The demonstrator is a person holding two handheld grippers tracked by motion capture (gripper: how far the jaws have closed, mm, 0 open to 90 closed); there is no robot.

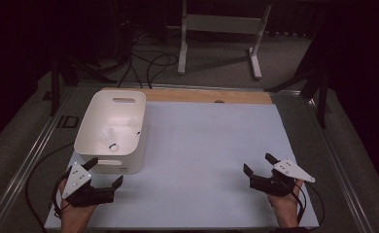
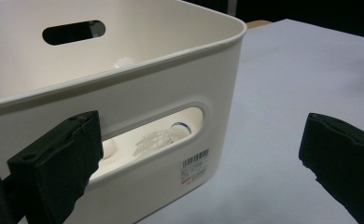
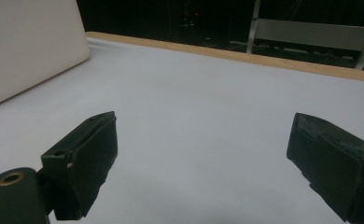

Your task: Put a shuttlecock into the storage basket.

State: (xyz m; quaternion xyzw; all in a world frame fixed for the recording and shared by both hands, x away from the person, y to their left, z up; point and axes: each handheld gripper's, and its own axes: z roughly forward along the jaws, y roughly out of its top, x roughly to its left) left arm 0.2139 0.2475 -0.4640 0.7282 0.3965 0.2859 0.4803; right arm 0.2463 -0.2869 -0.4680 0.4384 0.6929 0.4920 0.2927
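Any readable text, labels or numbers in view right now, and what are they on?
None can be read.
Barcode sticker on the near wall of the white bin, beside its handle slot: bars and small print show, with a red mark below, all too small and blurred to read.

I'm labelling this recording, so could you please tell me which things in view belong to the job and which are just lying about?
Belong to the job:
- white bin
- shuttlecocks inside it
- left gripper, jaws open, beside the bin
- right gripper, jaws open, over the bare mat

Just lying about:
- white mat
- wooden table edge
- metal stand
- floor cables
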